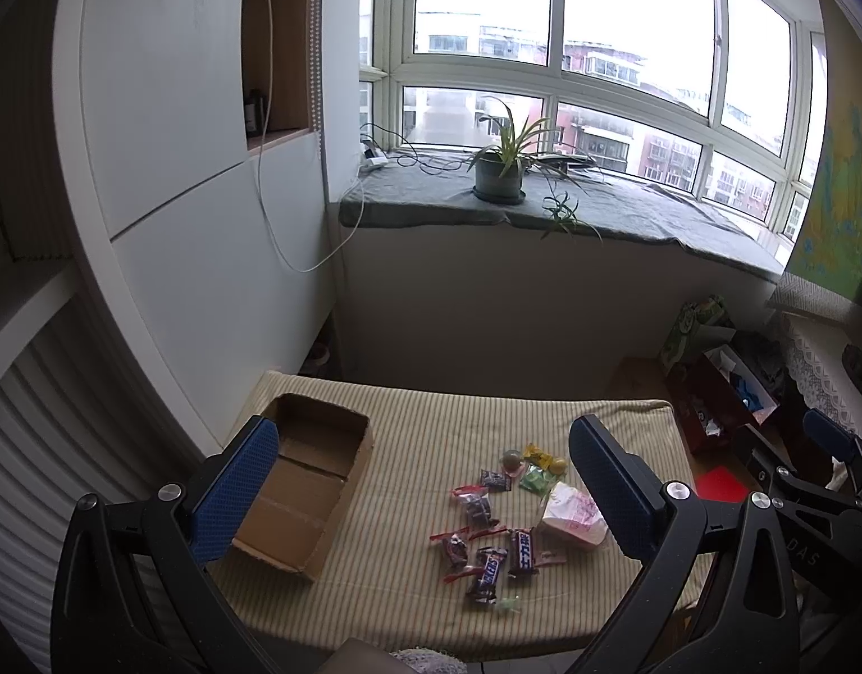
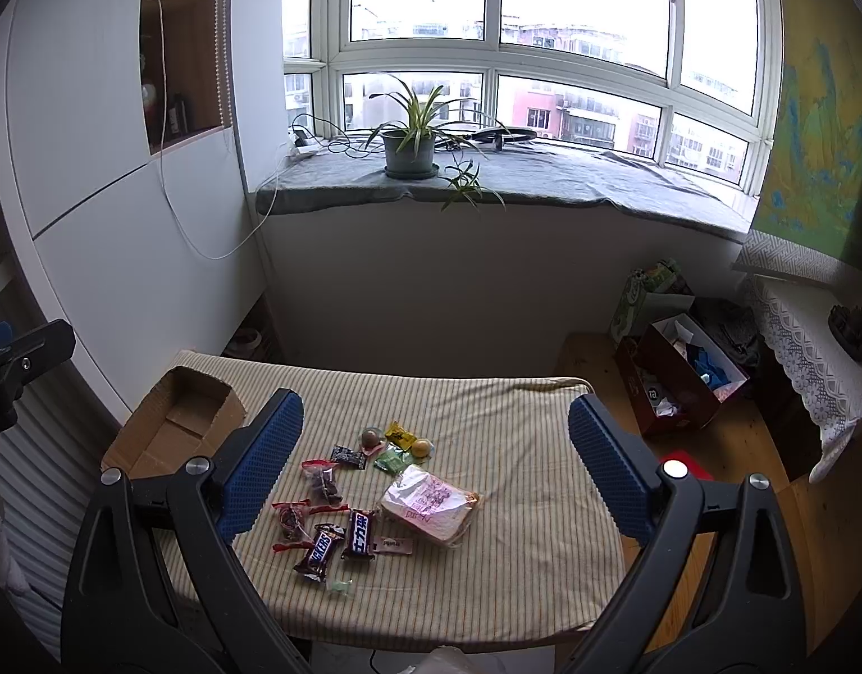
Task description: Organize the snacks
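Right wrist view: right gripper (image 2: 436, 469) has its jaws spread wide, empty, hovering above the near edge of the striped table (image 2: 515, 410). Snack pile (image 2: 369, 500) sits between the jaws, a bit left of centre and lower down. Big pink-printed packet (image 2: 428, 502) is closest to the jaw midline, long axis running near-right to far-left. Two chocolate bars (image 2: 341, 542) lie near-left, long axes roughly near-to-far. Cardboard box (image 2: 175, 421) is far left, empty, well apart from the pile. Left wrist view: left gripper (image 1: 425, 488) is also wide and empty, box (image 1: 304, 477) just beside its left finger, snacks toward its right finger. Likely right hand picks, since the pile is nearer its centre; the box is nearer the left.
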`<act>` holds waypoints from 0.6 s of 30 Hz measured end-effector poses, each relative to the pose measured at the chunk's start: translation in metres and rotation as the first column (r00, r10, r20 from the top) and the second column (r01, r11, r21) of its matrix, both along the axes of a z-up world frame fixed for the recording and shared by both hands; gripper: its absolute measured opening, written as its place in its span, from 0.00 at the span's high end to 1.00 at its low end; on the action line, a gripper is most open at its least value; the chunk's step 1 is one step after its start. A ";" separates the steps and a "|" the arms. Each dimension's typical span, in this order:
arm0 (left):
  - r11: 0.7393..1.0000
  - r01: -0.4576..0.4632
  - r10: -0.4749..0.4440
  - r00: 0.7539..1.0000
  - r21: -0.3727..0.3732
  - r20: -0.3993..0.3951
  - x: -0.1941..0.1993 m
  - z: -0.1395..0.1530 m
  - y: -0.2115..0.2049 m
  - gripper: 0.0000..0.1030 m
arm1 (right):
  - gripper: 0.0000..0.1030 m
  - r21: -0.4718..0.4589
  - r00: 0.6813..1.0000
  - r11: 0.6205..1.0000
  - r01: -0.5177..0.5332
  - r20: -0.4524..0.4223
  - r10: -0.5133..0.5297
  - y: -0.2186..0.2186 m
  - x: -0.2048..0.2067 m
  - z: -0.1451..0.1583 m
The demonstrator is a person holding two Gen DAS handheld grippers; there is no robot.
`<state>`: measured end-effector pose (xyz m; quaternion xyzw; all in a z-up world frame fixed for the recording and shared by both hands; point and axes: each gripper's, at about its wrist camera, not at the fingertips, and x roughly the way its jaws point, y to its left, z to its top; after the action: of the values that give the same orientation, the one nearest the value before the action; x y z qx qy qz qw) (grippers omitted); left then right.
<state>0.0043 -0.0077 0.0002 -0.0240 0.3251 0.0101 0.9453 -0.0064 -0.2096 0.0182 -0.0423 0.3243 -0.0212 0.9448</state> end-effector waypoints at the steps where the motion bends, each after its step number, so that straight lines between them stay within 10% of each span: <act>1: 1.000 0.000 0.000 1.000 0.000 0.000 0.000 0.000 0.000 0.00 | 0.05 0.000 1.000 1.000 0.000 0.000 0.000 0.000 0.000 0.000; 18: 1.000 0.003 -0.003 1.000 0.001 -0.008 0.003 0.000 -0.002 0.00 | 0.05 0.003 1.000 1.000 0.002 0.000 -0.002 -0.001 0.000 0.001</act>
<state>0.0073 -0.0099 0.0002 -0.0232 0.3289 0.0089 0.9441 -0.0062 -0.2106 0.0191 -0.0405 0.3244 -0.0215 0.9448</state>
